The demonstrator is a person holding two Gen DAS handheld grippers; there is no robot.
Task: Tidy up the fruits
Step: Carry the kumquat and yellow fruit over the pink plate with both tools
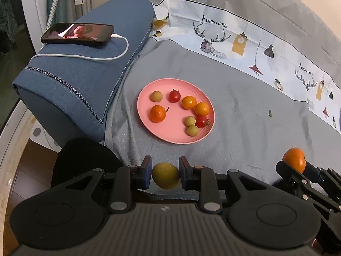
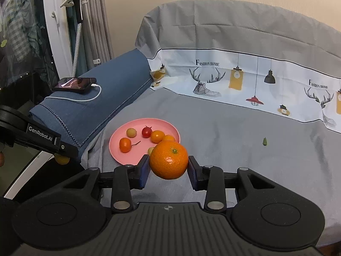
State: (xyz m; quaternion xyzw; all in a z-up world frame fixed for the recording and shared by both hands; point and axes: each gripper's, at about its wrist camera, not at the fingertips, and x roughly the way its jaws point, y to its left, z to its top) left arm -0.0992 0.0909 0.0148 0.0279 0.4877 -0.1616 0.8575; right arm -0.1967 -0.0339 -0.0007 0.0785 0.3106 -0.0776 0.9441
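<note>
A pink plate (image 1: 170, 136) (image 2: 119, 149) lies on the grey sheet with several small fruits: orange ones, red tomatoes (image 1: 175, 96) and yellow-green ones (image 1: 156, 96). My left gripper (image 1: 165, 176) is shut on a yellow-green fruit (image 1: 165, 176), held near the sheet's front edge, short of the plate. My right gripper (image 2: 168, 166) is shut on a large orange mandarin (image 2: 168, 159), held above the sheet just in front of the plate's right side. The mandarin also shows in the left wrist view (image 1: 294, 160).
A blue pillow (image 1: 85, 74) (image 2: 102, 102) lies left of the plate with a phone (image 1: 77, 33) (image 2: 74, 84) on a white cable. A small green leaf (image 1: 270, 113) (image 2: 265, 141) lies on the sheet to the right. A printed sheet border runs behind.
</note>
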